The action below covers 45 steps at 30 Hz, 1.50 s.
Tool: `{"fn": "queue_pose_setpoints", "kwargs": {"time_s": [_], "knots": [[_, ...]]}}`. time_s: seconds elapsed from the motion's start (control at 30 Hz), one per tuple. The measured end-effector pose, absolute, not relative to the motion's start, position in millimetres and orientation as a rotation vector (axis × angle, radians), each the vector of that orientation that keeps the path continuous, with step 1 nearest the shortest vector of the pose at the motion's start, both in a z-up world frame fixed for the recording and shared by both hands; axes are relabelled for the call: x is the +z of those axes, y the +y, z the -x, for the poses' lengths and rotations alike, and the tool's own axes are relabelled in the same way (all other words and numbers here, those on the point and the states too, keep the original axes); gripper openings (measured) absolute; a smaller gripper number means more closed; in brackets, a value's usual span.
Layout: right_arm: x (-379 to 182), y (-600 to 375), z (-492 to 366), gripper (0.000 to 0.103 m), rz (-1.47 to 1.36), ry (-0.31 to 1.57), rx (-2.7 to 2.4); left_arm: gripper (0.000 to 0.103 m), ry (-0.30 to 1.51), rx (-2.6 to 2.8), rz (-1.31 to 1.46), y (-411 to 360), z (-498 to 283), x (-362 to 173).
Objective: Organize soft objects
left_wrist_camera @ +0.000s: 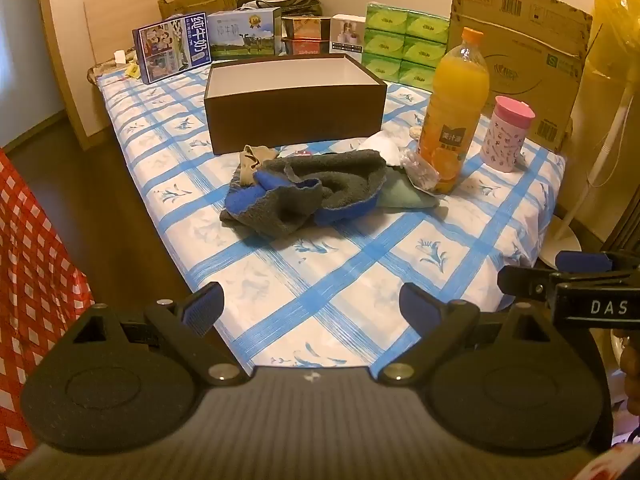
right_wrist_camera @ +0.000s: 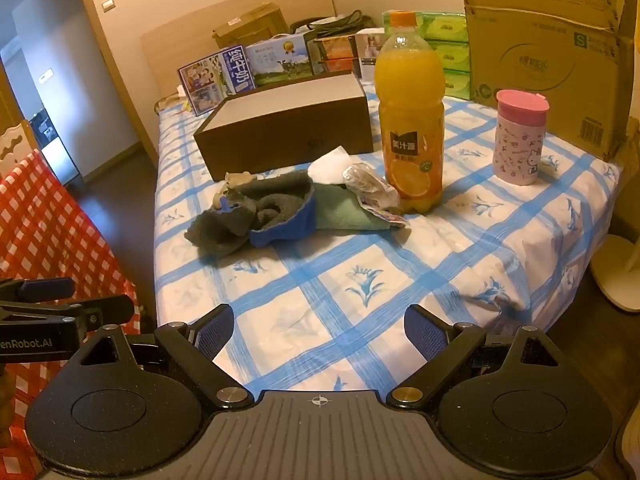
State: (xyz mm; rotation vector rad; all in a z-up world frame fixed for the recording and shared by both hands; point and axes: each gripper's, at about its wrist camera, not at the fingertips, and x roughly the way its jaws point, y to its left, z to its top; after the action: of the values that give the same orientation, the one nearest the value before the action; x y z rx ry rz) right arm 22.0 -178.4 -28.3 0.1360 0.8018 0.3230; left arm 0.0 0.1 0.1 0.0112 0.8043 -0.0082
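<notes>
while both claws are hanging wide apart over the near edge of the bed, the heap of soft things is lying well ahead of them, near the middle of the checked bedsheet (left_wrist_camera: 360, 280). the heap's main piece is a grey-and-blue terry towel (left_wrist_camera: 304, 192), fuzzy and crumpled into loose folds, with a tan sock (left_wrist_camera: 250, 164) sitting at its far left end and a pale green cloth (left_wrist_camera: 400, 196) touching its right end. a crinkled clear plastic wrapper (left_wrist_camera: 420, 170) is leaning between the green cloth and the orange juice bottle (left_wrist_camera: 456, 108). the left gripper (left_wrist_camera: 310, 306) is holding nothing, its ribbed blue pads standing over bare sheet; the right gripper (right_wrist_camera: 318, 330) is likewise gaping and holding nothing. just behind the heap an open brown cardboard box (left_wrist_camera: 296, 112) with white inner walls is sitting, rectangular and stiff. a pink-lidded cup (left_wrist_camera: 506, 132) is standing toward the bed's right edge.
</notes>
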Motion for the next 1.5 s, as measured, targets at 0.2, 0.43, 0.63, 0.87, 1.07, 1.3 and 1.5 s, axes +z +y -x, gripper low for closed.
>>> {"fn": "queue_pose_setpoints", "kwargs": {"time_s": [0.2,0.43,0.63,0.87,1.07,1.3,1.5], "knots": [[-28.3,-178.4,-22.1,0.092,-0.136,0.801,0.324,0.094,0.804,-0.006,-0.015,0.0,-0.1,0.0],[-27.9,-178.2,-22.1,0.092,-0.135,0.801,0.324,0.094,0.803,-0.006,-0.015,0.0,0.0,-0.1],[-27.5,-178.5,-22.3,0.092,-0.137,0.800,0.324,0.094,0.804,-0.004,-0.014,0.4,0.0,-0.3],[-26.6,-178.3,-22.4,0.092,-0.136,0.800,0.324,0.094,0.804,-0.004,-0.014,0.5,0.1,-0.3],[-26.1,-178.0,-22.6,0.092,-0.136,0.800,0.324,0.094,0.804,-0.004,-0.015,0.4,0.0,-0.4],[-25.7,-177.5,-23.0,0.092,-0.136,0.801,0.325,0.094,0.805,-0.003,-0.016,0.2,0.0,-0.4],[-26.1,-177.2,-22.7,0.092,-0.136,0.801,0.324,0.094,0.807,-0.003,-0.017,6.2,-3.3,2.2]]}}
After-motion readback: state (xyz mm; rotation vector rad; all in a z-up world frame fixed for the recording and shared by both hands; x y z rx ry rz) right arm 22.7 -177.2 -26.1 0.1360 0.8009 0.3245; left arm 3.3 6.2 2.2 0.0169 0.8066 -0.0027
